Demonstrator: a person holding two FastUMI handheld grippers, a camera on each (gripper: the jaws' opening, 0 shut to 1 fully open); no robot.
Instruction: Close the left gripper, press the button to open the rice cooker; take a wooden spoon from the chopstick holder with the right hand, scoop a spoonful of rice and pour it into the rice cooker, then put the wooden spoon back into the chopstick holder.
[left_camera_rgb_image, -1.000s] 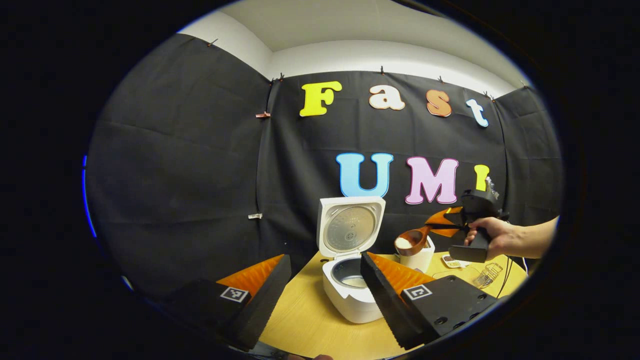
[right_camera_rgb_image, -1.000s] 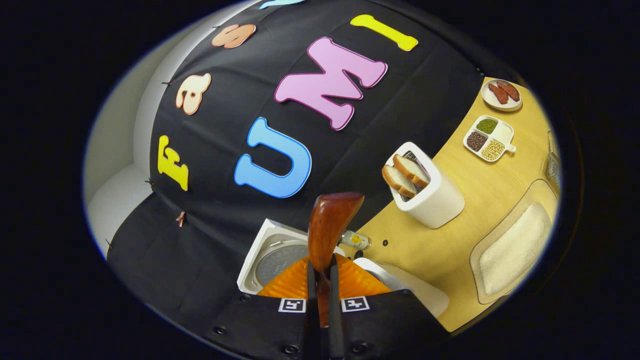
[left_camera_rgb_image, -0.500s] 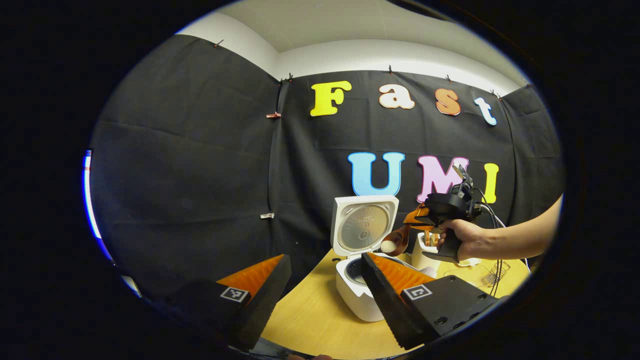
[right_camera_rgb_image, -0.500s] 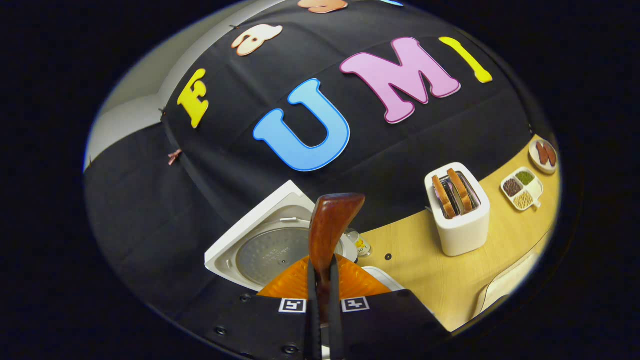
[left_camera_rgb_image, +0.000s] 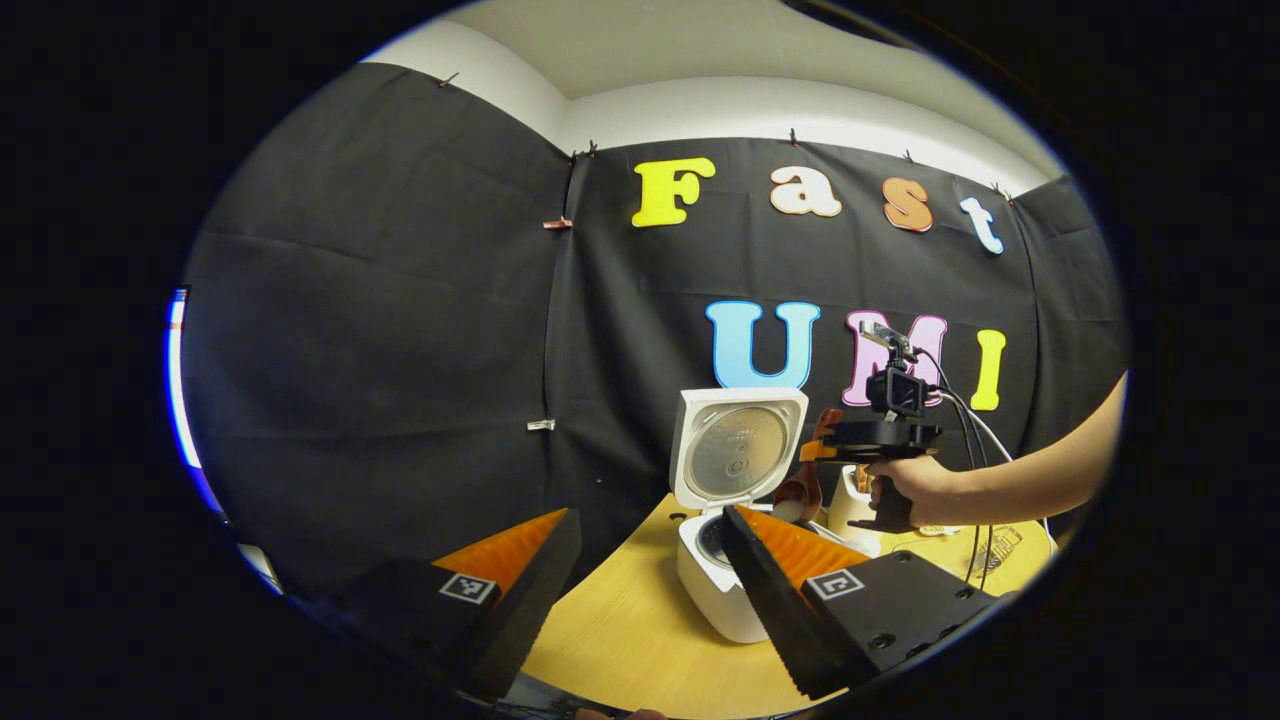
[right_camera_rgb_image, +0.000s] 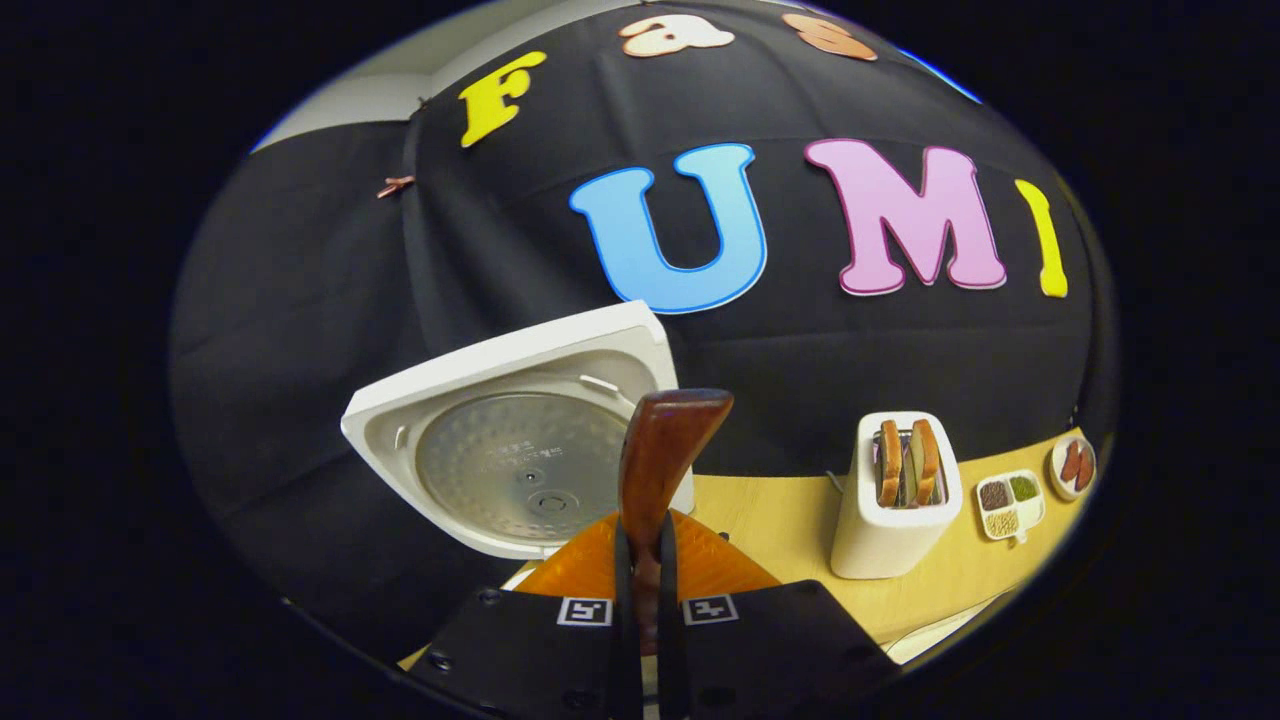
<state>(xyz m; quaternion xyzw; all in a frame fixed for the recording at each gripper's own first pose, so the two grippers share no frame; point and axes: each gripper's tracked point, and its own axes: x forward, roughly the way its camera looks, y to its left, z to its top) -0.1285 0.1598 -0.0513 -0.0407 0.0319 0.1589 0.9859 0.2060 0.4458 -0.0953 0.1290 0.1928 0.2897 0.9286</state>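
Note:
The white rice cooker stands on the wooden table with its lid up. Over the pot, a hand holds my right gripper, shut on the brown wooden spoon. The spoon's bowl tips down towards the opening. In the right gripper view the spoon runs forward from my right gripper, with the lid's inner side just left of it. My left gripper stays open and empty, near the table's front, short of the cooker. The white chopstick holder stands behind the right hand.
A white toaster with bread slices stands right of the cooker. Farther right are a divided dish of beans and a small plate of sausages. A wire rack lies at the table's right end.
The right gripper has carried the spoon left from above the chopstick holder to over the cooker and tipped its bowl down. The left gripper has barely moved and stays open.

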